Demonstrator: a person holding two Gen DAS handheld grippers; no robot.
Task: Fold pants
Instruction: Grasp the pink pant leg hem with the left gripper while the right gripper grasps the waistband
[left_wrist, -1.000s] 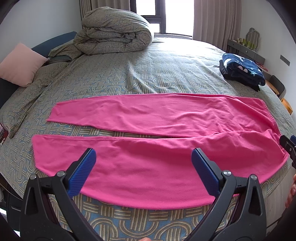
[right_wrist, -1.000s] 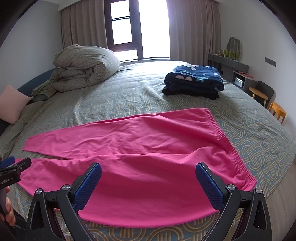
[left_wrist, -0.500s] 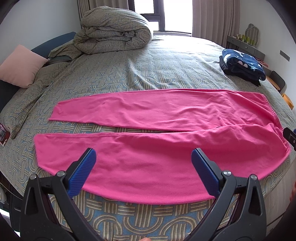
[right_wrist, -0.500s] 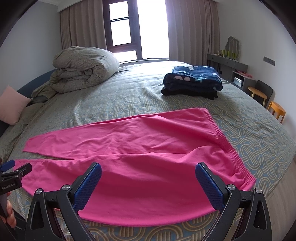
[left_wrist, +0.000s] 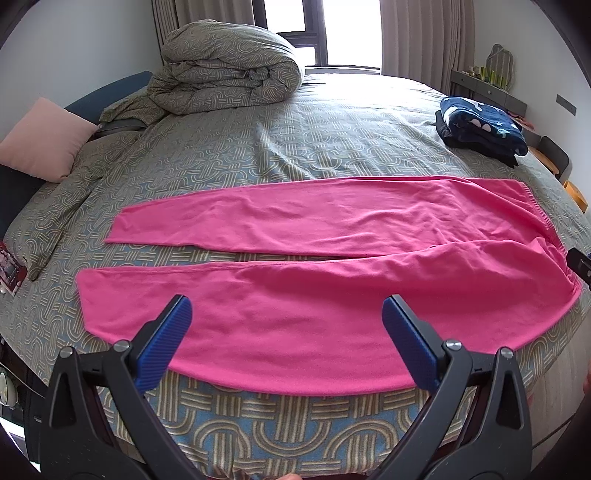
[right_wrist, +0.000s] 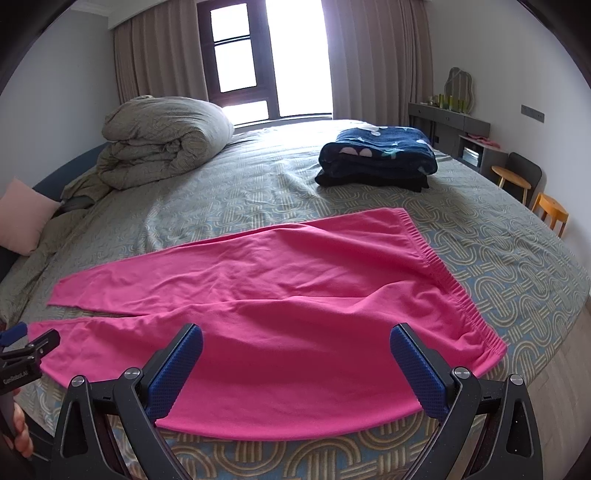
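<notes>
Pink pants spread flat along near edge of bed, unfolded, both legs side by side and running toward left of frame, elastic waistband at right. Left tool at bottom of frame, blue pads gaping wide, empty, poised above nearer leg. Right tool likewise spread wide and empty, lower centre, nearer waistband; one end each, likely for lifting near leg over far one. Farther back, folded navy clothes at upper right, probably finished pile. Rolled duvet upper left, pink pillow at left edge.
</notes>
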